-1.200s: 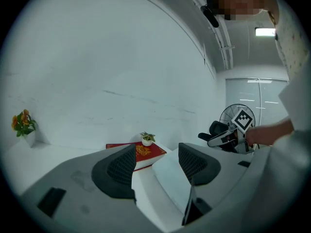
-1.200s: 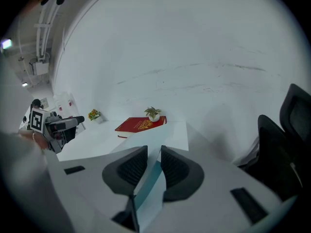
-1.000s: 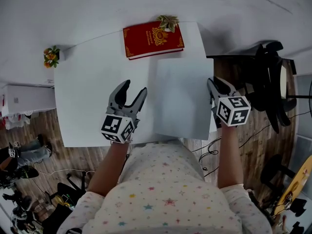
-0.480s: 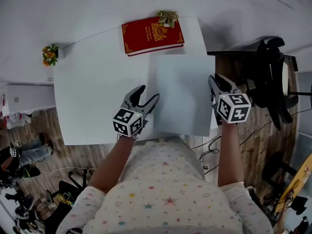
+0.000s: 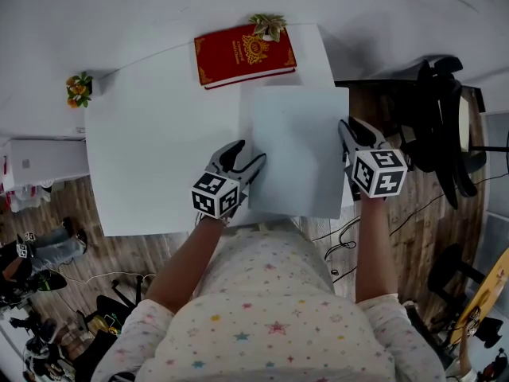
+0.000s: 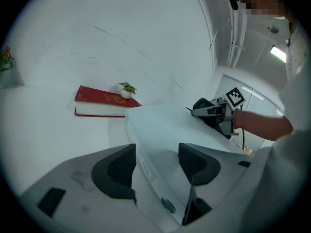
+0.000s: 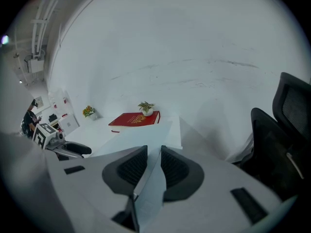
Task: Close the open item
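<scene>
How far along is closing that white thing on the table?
Done: both grippers are at the white lid. In hand: the right gripper pinches its right edge; the left gripper straddles its left edge, fingers apart. Left: lowering it flat; it seems not yet down.

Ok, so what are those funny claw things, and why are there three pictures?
They are tongs that a person holds, not a robot: the left tongs in one hand and the right tongs in the other. The cubes with black squares are part of them. One picture looks down from a camera on the person's head. The other two come from cameras riding on each pair of tongs. On the white table lie a red book with a little plant on it, some flowers and a white folder. The right tongs pinch the folder's thin edge. The left tongs stand apart around its other side.
</scene>
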### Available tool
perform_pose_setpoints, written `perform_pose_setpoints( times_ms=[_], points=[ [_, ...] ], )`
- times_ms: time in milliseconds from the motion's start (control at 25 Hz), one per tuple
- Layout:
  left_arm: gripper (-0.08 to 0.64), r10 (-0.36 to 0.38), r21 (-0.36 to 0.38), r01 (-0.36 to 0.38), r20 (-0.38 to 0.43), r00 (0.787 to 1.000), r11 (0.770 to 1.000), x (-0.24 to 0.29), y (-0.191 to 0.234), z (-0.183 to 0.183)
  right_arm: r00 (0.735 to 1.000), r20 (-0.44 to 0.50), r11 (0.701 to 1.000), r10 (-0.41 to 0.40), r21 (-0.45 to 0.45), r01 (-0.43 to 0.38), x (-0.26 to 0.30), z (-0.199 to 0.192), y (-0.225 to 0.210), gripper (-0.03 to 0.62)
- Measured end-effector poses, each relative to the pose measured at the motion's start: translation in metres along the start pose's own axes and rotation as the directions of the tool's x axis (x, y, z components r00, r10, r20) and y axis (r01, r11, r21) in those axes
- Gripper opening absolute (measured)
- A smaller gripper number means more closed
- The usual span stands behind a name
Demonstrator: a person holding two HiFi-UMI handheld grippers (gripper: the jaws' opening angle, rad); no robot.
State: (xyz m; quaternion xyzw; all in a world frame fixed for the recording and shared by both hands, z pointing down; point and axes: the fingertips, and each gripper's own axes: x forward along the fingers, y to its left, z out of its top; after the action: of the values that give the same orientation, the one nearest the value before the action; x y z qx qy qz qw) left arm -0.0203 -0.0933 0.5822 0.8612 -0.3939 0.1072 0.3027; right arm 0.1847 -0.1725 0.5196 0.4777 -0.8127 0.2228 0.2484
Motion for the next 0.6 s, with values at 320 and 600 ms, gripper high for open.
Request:
perform_pose_setpoints(
  times_ms=[320,600],
  points=[
    [0.248,0.002,0.017,-0.002,-0.013,1.0,1.0,0.002,-0.008,0.001,1.0,0.003,1.0,-0.007,0.003,0.007,-0.001,-0.001,-0.003,0.087],
    [0.207,-0.006,0.084,0.011,-0.06,0.998,0.996,0.01,-0.016,-0.003,1.0,0.009,1.0,-0.024,0.012,0.024,0.0,-0.004,-0.008,0.086]
  ],
)
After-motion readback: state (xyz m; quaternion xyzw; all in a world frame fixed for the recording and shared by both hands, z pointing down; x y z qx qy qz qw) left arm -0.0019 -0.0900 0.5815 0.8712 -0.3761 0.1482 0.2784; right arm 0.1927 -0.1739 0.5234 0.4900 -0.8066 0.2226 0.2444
